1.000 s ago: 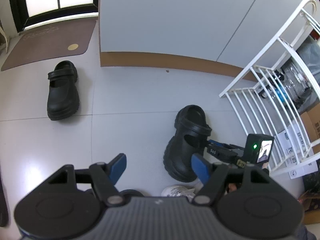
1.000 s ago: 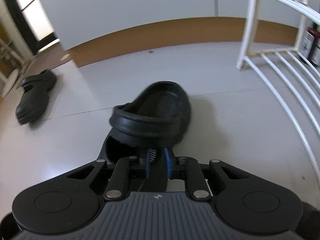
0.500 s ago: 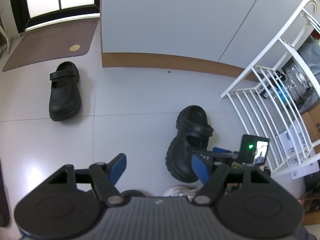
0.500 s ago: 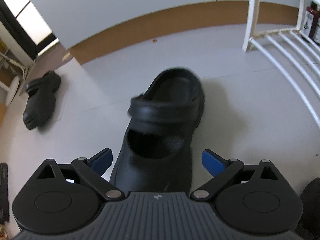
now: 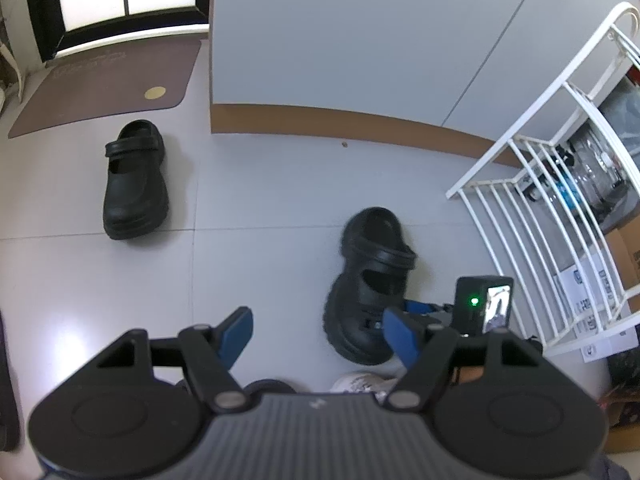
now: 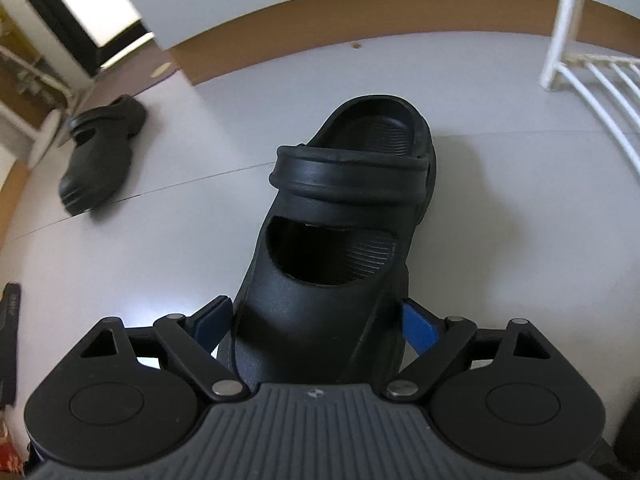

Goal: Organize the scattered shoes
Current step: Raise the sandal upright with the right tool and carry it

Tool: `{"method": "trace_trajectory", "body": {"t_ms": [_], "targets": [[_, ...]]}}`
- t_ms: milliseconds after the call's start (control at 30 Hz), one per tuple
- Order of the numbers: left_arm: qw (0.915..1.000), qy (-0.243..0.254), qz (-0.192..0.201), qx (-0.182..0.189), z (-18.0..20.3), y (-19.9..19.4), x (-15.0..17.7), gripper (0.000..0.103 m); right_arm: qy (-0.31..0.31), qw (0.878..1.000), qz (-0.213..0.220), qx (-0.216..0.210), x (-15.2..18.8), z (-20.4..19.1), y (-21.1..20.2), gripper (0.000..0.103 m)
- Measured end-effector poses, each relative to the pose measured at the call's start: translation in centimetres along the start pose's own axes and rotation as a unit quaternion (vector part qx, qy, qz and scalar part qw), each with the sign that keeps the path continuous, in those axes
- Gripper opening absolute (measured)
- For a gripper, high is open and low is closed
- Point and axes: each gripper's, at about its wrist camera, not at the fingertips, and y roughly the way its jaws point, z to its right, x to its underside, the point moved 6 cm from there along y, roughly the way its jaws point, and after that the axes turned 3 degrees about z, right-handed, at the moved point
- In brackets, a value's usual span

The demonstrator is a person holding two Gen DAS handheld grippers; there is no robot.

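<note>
Right hand-held gripper spread wide astride black clog toe; left hand-held gripper open, empty.

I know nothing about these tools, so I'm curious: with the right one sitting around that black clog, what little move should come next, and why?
Probably close the right gripper on the toe of the near black clog. Its blue fingers sit open on either side of the toe, seemingly not yet pressing it. The other black clog lies apart near the brown doormat, so gripping comes before pairing them.

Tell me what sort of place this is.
Probably a home entryway. A brown doormat lies before a bright doorway, two black clogs sit apart on the pale tiled floor, and a white wire rack stands against the wall.
</note>
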Motion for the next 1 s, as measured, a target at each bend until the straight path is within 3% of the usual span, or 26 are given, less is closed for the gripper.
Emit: {"method": "trace_trajectory", "body": {"t_ms": [200,400,1000], "targets": [[1.0000,-0.003,0.002,-0.001,-0.2,-0.2,-0.1,0.075,-0.056,0.998,-0.014,-0.033,-0.1,-3.0,0.9,0.091],[1.0000,-0.004,0.002,0.003,-0.1,-0.3,-0.1,0.075,-0.071,0.996,-0.023,-0.045,-0.3,-5.1,1.6,0.091],[0.9999,-0.006,-0.001,0.009,-0.3,-0.5,0.0,0.075,-0.137,0.987,-0.061,-0.058,0.6,-6.5,1.8,0.090]]}}
